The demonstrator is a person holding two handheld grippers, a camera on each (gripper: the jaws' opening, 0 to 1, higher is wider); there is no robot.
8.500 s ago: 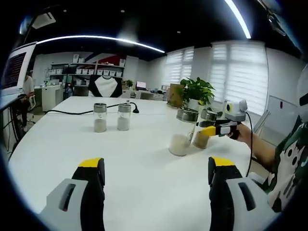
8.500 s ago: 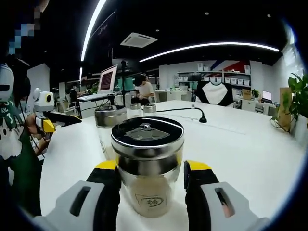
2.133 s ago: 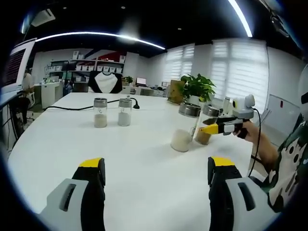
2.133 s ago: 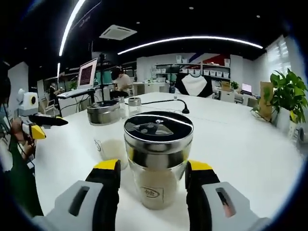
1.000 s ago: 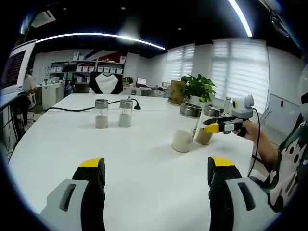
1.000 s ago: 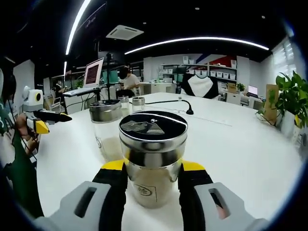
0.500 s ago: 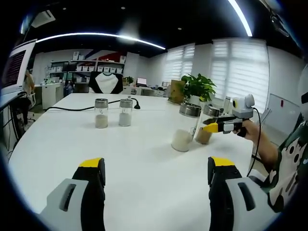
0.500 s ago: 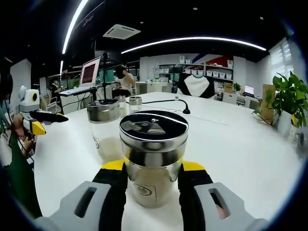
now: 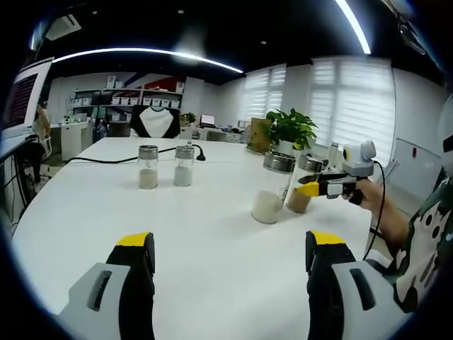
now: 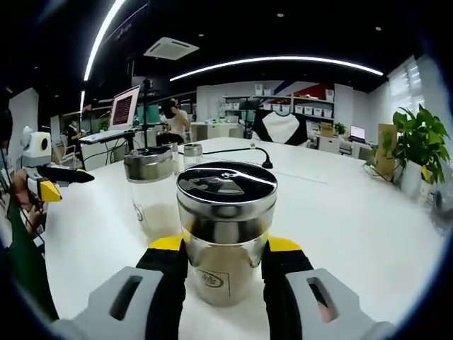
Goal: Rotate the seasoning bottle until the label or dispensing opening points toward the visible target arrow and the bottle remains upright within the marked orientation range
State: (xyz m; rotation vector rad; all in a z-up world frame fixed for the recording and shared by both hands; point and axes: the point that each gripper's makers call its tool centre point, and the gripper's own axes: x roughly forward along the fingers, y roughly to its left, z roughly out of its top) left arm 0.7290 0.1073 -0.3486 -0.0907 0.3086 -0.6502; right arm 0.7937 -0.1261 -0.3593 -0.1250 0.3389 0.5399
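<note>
The right hand-held gripper [image 10: 224, 265] has its yellow-tipped jaws pressed against both sides of the seasoning bottle [image 10: 226, 237], pinching it low on the body. From the left gripper view that same right hand-held gripper [image 9: 320, 187] reaches in from the right, clamped on the bottle [image 9: 302, 188] near the far right side of the counter [image 9: 205, 234]. The left hand-held gripper [image 9: 225, 248] hangs above the counter with its jaws spread wide apart and nothing between them.

The seasoning bottle is a clear glass cylinder with a brushed metal band and a dark, glossy flat lid with a flap on top. It stands upright on the counter, a small printed label facing the camera, with tan powder inside. Just beside it, to its left in the right gripper view, stands a second jar [image 10: 152, 191] of the same make holding white grains; whether the two touch is unclear. Two smaller glass shakers [image 9: 164, 166] with metal caps stand side by side farther across the smooth white counter, well apart from the others. A black cable [image 9: 117, 160] trails behind them, and a leafy potted plant [image 9: 289, 134] sits at the far edge.
</note>
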